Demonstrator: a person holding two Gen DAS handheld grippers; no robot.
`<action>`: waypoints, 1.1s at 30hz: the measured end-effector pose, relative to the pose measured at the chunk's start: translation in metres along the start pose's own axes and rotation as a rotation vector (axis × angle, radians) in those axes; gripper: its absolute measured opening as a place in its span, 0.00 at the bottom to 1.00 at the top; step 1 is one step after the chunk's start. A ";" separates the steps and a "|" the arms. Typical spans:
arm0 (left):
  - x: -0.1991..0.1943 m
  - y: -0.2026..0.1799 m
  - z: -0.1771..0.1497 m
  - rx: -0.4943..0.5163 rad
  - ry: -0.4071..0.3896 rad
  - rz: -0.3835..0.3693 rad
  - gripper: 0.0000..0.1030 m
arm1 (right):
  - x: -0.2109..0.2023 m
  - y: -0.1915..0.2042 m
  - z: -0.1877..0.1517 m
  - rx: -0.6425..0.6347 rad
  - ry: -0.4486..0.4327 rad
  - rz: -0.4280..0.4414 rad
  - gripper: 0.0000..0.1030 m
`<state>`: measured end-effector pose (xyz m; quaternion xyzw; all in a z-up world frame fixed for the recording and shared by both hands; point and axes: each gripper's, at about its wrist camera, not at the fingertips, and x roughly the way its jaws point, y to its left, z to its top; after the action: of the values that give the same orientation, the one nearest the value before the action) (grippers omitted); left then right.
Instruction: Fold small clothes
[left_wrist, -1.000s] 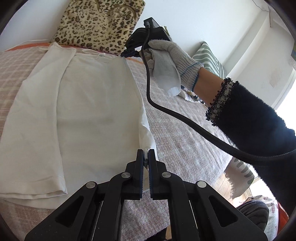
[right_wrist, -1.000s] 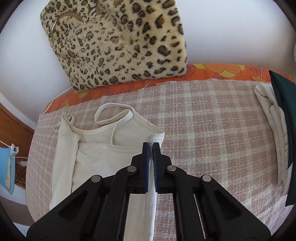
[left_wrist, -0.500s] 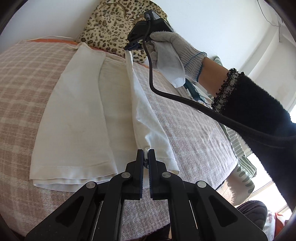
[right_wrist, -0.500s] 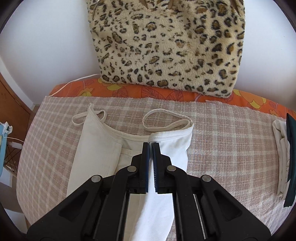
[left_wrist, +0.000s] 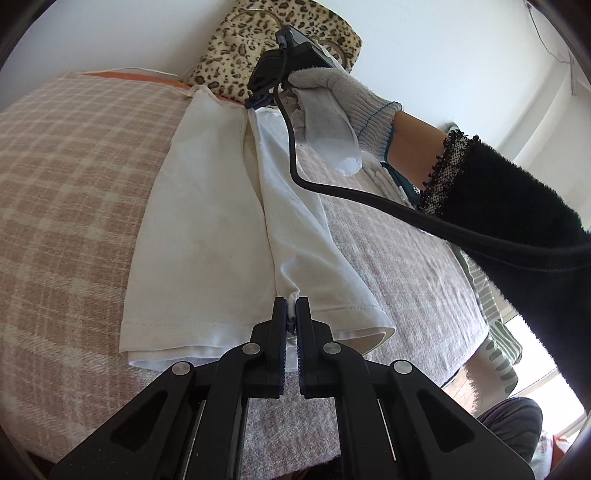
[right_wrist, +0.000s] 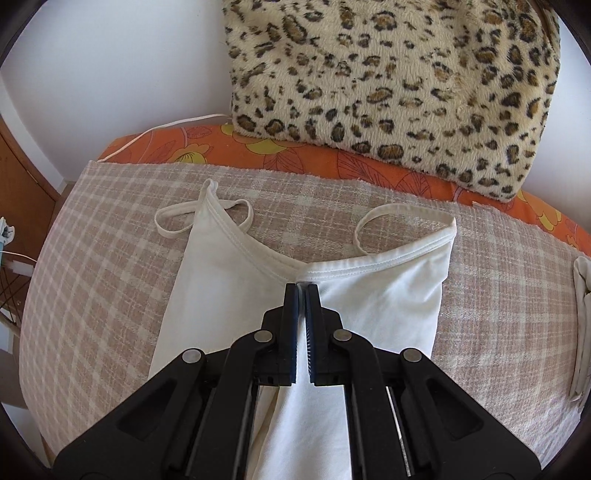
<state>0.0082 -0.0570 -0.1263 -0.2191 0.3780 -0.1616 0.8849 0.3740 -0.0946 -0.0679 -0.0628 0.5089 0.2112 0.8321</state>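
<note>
Your left gripper (left_wrist: 291, 301) is clamped on the hem edge of the white camisole (left_wrist: 207, 229), which stretches ahead of it across the plaid blanket (left_wrist: 74, 177). Your right gripper (right_wrist: 301, 288) is pinched on the neckline edge, with one strap (right_wrist: 201, 214) ahead to its left and the other strap (right_wrist: 402, 218) ahead to its right. Beyond it leans the leopard-print cushion (right_wrist: 391, 74). Your gloved hand (left_wrist: 332, 99) holds that far gripper.
</note>
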 end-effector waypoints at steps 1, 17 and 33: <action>0.000 0.000 -0.001 0.003 0.001 0.002 0.03 | 0.003 0.003 0.000 -0.007 0.004 0.001 0.05; -0.008 0.002 -0.007 0.027 0.103 -0.007 0.05 | -0.133 -0.048 -0.073 0.107 -0.118 0.141 0.45; -0.044 0.037 0.034 0.116 0.190 0.103 0.29 | -0.168 -0.061 -0.291 0.234 0.108 0.299 0.45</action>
<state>0.0091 0.0031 -0.0976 -0.1316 0.4610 -0.1574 0.8634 0.0947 -0.2910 -0.0658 0.0993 0.5774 0.2682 0.7648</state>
